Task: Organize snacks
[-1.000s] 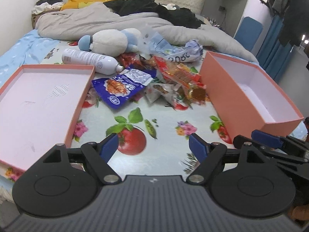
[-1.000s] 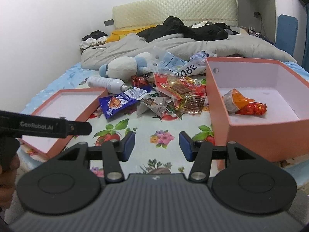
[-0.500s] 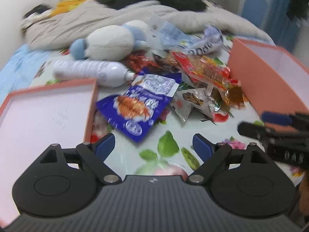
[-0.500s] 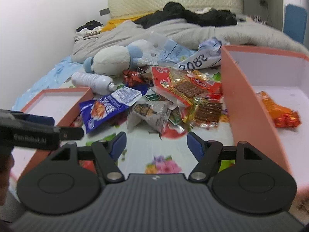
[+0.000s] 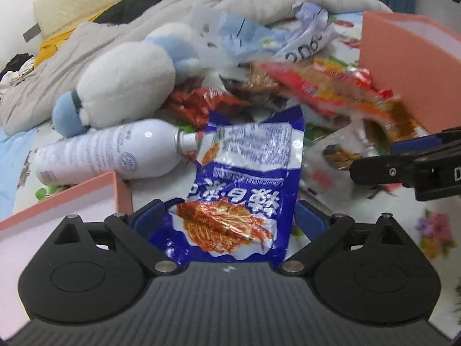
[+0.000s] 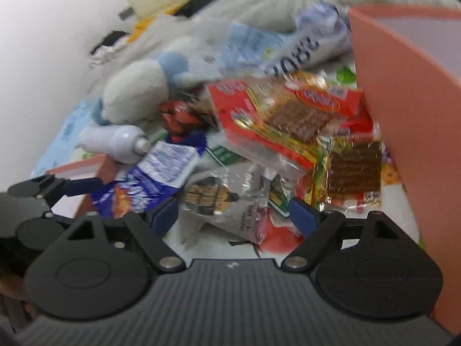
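Both grippers have dropped in close on the snack pile since a second ago, and both have spread wider.

Left gripper (image 5: 227,219): jaws wide and opening, blue packet (image 5: 245,190) between the fingers at centre frame, pads not pressing on it. Packet lies flat on the bed, its top end reaching toward the pile. White bottle (image 5: 106,155) lies on its side at left centre, nozzle touching the packet's upper left corner. Lid (image 5: 57,210) at lower left, its corner just beside the bottle. Plush toy (image 5: 126,83) behind the bottle, upper left. Grey blanket (image 5: 259,3) along the top. Right gripper (image 5: 403,161) enters at the right edge of the left view.

Right gripper (image 6: 233,216): jaws wide and opening, clear packet (image 6: 227,201) with dark print between the fingers at centre frame, no grip visible. Red packet (image 6: 259,124) sits above it, partly over it, in centre frame; brown packet (image 6: 354,167) to the right, just beside the box (image 6: 403,92) wall. Box fills the right edge of the frame; its inside is not visible here. Blue packet (image 6: 155,178) at left centre, left gripper (image 6: 57,187) over its near end at the left edge. Bottle (image 6: 115,144) and plush toy (image 6: 135,98) at upper left. Crumpled white bag (image 6: 302,49) with printed digits at top centre. Heavy motion blur in the right view.
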Demonstrator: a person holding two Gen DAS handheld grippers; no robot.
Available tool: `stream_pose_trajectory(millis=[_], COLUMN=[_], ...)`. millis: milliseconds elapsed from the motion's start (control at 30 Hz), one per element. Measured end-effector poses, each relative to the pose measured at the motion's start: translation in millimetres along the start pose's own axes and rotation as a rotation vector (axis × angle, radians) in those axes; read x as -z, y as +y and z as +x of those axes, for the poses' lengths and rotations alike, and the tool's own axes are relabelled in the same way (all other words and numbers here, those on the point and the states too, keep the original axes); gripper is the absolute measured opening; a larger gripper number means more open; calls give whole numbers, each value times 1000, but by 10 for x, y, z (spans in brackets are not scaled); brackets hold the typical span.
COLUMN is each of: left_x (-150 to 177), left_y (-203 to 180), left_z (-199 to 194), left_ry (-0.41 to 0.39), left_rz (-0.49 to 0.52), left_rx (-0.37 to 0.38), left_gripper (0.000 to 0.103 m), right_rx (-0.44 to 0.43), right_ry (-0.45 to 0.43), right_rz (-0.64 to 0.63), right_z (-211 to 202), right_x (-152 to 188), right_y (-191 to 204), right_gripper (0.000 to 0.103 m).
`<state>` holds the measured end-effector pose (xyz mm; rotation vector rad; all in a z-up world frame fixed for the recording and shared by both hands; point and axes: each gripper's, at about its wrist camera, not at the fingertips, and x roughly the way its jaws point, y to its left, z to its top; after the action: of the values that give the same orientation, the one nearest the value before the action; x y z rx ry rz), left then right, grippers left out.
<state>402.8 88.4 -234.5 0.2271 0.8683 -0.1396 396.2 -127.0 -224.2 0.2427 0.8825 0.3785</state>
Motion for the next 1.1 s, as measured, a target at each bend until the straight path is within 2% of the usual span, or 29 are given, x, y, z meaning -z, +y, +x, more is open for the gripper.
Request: stream_pose_trajectory(millis=[100,200,300,333,400,467,500,567,633,667,700,967,1000,1100], left_x=[35,59,85,96,91,70,58,40,47,59,72,273,305,407], left_y=[-9,68,143,121,111,78,63,29,33,47,52,-136,-174,-304], left_z=[144,198,221,217,189,162,152,133,98,72,46,-330,-388,-575], left_ry=[21,6,11,-1,-7,-4,1,11,14,13,16,17,17,12], left_rz=[3,-57,-148,-142,-149,-144,-141,-134,-135,-149,-164,-224,-233,-261], left_rx=[-3,17,52,41,42,31,23,0,-19,-13,-3,0,3,5], left_gripper=[98,98,89,84,71,49,44,23,9,6,5,1,1,1], right_rx=[10,12,-5,-14,-18,-19,-25,-30,-30,-28,-29,-42,-47,-53], right_ry=[-8,1,-1,-1,-6,-8,-6,-5,-7,-10,-11,-34,-39,-55], right_rz=[-36,-77,-105,-105,-114,-114,-111,-114,-119,-123,-123,-127,-126,-129], right_z=[49,122,126,125,109,77,55,10,-57,-102,-139,-521,-582,-752], right_x=[6,11,6,6,4,0,-1,11,41,64,82,258,289,357], right_y=[59,92,118,117,121,127,128,146,160,165,157,118,114,111], right_gripper=[87,88,80,75,71,55,53,42,35,26,18,13,5,3])
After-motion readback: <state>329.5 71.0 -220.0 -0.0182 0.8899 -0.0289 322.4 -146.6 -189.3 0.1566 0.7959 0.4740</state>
